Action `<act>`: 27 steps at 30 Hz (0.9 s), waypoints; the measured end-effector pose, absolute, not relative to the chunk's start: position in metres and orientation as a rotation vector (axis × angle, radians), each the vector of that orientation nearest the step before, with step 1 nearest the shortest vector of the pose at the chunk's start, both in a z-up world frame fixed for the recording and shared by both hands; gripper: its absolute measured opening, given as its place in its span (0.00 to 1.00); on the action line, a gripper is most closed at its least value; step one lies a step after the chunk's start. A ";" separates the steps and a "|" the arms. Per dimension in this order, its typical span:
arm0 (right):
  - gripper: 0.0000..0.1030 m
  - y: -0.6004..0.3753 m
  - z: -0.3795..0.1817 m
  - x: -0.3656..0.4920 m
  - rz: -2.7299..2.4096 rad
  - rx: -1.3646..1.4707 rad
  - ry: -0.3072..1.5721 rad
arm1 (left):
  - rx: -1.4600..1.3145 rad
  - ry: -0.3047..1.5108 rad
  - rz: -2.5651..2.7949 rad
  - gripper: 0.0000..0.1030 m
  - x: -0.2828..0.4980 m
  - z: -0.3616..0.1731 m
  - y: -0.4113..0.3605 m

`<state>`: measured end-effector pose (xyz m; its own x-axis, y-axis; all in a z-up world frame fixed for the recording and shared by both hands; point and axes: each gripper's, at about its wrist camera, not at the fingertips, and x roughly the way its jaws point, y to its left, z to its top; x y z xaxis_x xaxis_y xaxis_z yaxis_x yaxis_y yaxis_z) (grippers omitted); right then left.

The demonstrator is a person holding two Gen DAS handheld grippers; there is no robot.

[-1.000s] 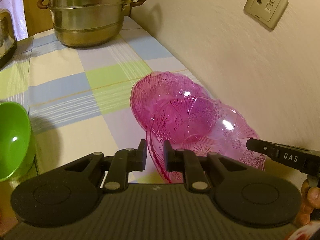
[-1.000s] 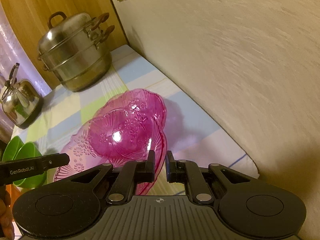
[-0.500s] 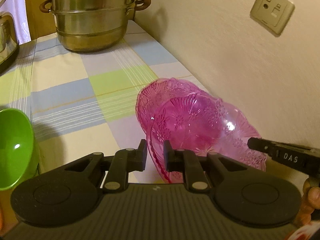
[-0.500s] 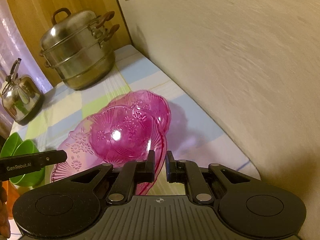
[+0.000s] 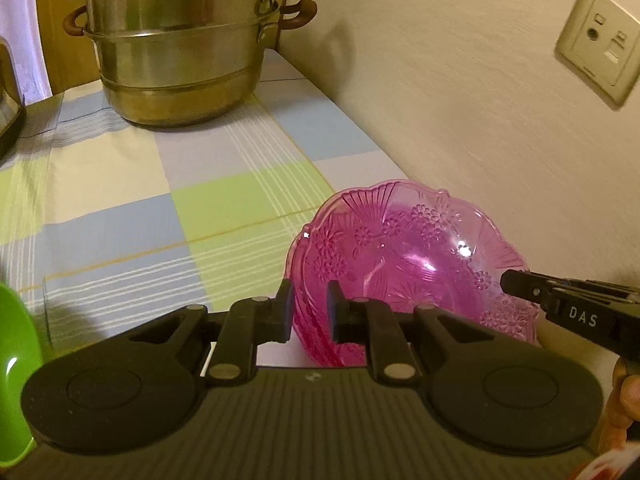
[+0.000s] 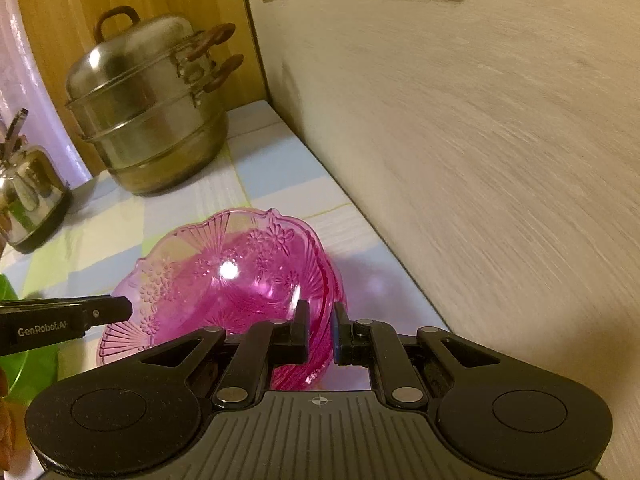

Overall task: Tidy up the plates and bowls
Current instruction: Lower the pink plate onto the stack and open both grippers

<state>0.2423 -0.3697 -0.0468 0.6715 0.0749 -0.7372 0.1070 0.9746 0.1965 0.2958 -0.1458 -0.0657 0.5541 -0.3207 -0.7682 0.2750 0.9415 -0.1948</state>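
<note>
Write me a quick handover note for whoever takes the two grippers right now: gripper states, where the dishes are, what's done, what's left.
Left gripper: shut on the near-left rim of the pink bowl.
Right gripper: shut on the same bowl's opposite rim; both carry it together.
The pink bowl sits over a second pink dish by the wall; whether it is fully seated cannot be told.
Green bowls wait at the table's left edge.
Steamer pot stands at the back, untouched.
Done: the pink dishes brought together.
Left: settle the bowl, release both grips, then likely the green bowls.
</note>
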 end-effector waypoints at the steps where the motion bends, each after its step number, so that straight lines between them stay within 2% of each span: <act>1: 0.10 -0.371 -0.049 0.246 -0.021 0.231 0.840 | -0.054 0.921 -0.354 0.14 0.298 -0.068 -0.147; 27: 0.11 -0.370 -0.076 0.271 -0.030 0.223 0.885 | -0.060 0.945 -0.356 0.14 0.313 -0.090 -0.149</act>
<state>0.2712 -0.3705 -0.0764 0.6346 0.0658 -0.7700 0.1181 0.9764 0.1808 0.3128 -0.1486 -0.0898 0.5322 -0.3240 -0.7822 0.2719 0.9403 -0.2045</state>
